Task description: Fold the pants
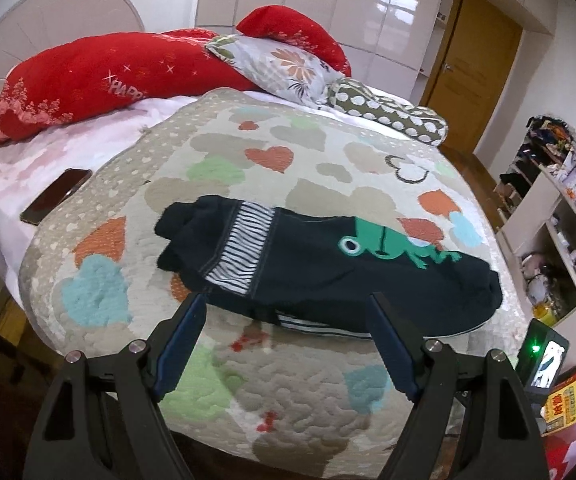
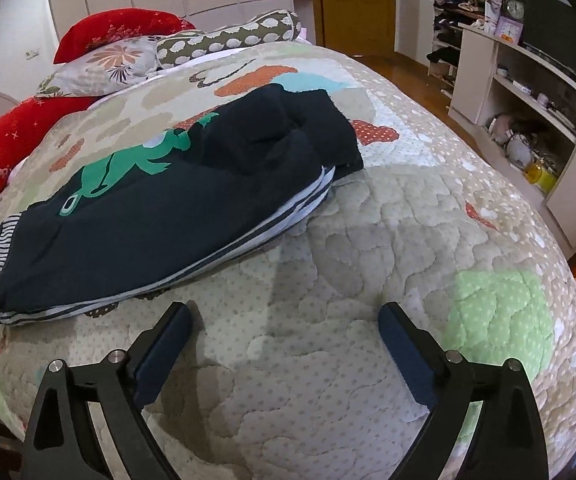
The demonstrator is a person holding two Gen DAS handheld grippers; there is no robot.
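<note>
pants (image 1: 320, 268) are lying lengthwise on the quilt (image 1: 288, 392), seemingly folded once, nobody gripping them.
left gripper (image 1: 285, 304) and right gripper (image 2: 283, 316) are both hovering open and empty near the hem; next move is probably pinching an end and folding across.

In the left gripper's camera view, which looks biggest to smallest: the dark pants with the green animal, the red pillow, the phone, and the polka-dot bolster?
As they appear in the left wrist view:
1. dark pants
2. red pillow, close behind, though it lies farther from the camera, so its true size is unsure
3. polka-dot bolster
4. phone, about the bolster's size; these two are too close to call
</note>
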